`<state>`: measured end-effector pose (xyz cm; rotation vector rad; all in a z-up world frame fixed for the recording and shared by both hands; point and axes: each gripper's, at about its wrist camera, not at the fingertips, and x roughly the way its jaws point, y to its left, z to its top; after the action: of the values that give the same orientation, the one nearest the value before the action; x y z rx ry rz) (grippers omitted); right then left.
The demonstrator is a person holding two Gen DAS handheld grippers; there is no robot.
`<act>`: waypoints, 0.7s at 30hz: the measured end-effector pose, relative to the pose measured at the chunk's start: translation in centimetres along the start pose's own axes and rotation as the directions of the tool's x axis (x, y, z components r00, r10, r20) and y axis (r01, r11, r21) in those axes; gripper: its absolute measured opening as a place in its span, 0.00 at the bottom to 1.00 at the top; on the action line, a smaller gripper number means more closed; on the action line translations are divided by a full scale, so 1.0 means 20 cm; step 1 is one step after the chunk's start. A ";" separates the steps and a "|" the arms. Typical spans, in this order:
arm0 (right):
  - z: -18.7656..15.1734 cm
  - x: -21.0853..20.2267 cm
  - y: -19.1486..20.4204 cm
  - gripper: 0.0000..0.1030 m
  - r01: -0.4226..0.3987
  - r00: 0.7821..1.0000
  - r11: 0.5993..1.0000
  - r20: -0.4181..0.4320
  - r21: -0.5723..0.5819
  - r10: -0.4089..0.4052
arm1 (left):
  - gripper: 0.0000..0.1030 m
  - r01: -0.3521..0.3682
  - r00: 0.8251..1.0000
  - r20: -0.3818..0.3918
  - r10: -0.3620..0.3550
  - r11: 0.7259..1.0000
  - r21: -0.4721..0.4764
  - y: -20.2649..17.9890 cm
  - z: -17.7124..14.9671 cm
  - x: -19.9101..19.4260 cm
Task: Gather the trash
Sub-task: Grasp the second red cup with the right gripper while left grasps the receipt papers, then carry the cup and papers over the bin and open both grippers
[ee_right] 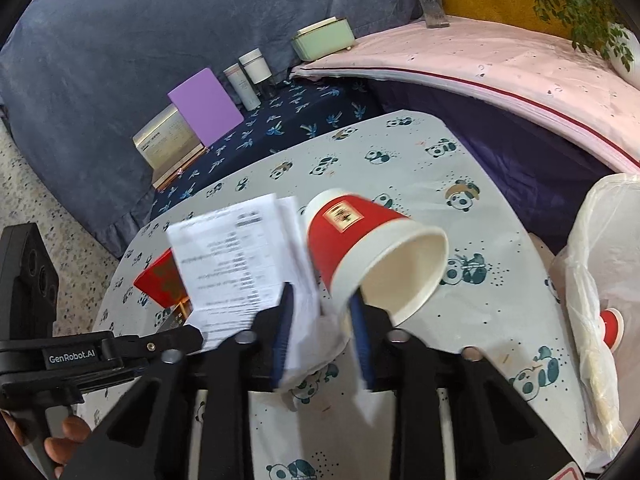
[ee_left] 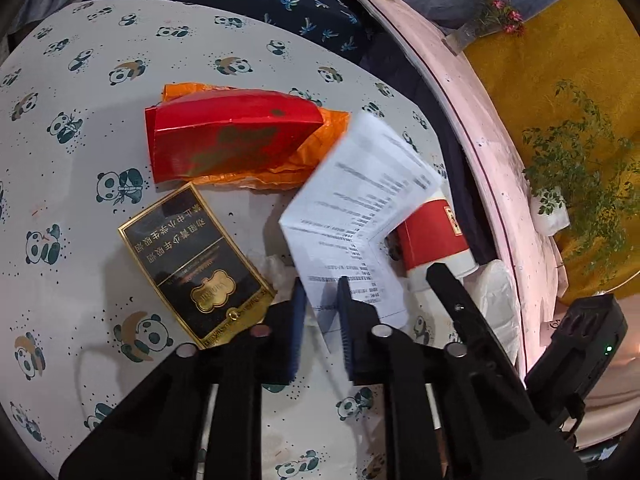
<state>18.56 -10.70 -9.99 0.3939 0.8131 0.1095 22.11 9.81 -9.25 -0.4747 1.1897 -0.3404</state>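
the left gripper (ee_left: 322, 286) is pinching the lower edge of a folded printed paper sheet (ee_left: 356, 208), its blue pads pressed against the page. the right gripper (ee_right: 322, 300) is gripping the rim of a red and white paper cup (ee_right: 372, 248), one pad inside the mouth and the other outside it; the cup is tilting on its side with its open end toward the camera, and the same paper is lying against it on the left. both are sitting above the bench (ee_left: 80, 80), which is wearing a panda-print cloth. on the bench, a red carton (ee_left: 224, 140) is lying on an orange plastic bag (ee_left: 320, 152), and a black and gold cigarette box (ee_left: 192, 264) is lying flat just below them. a translucent white plastic bag (ee_right: 600, 280) is standing at the bench's right edge with another red cup showing through it.
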 end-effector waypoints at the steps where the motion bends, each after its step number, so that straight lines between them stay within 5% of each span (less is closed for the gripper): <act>1: 0.00 -0.01 0.01 0.05 -0.008 1.000 1.000 -0.001 0.000 0.008 | 0.09 0.000 1.000 0.010 0.000 1.000 0.009 -0.01 0.00 -0.01; 21: -0.06 -0.59 -0.16 0.04 0.052 0.980 0.996 0.191 0.072 -0.065 | 0.01 0.033 0.989 0.132 -0.067 0.970 0.240 -0.52 -0.15 -0.29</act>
<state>9.43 -16.15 -3.87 0.4355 0.6373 -0.0108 17.21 3.21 0.03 -0.3144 0.9874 -0.4799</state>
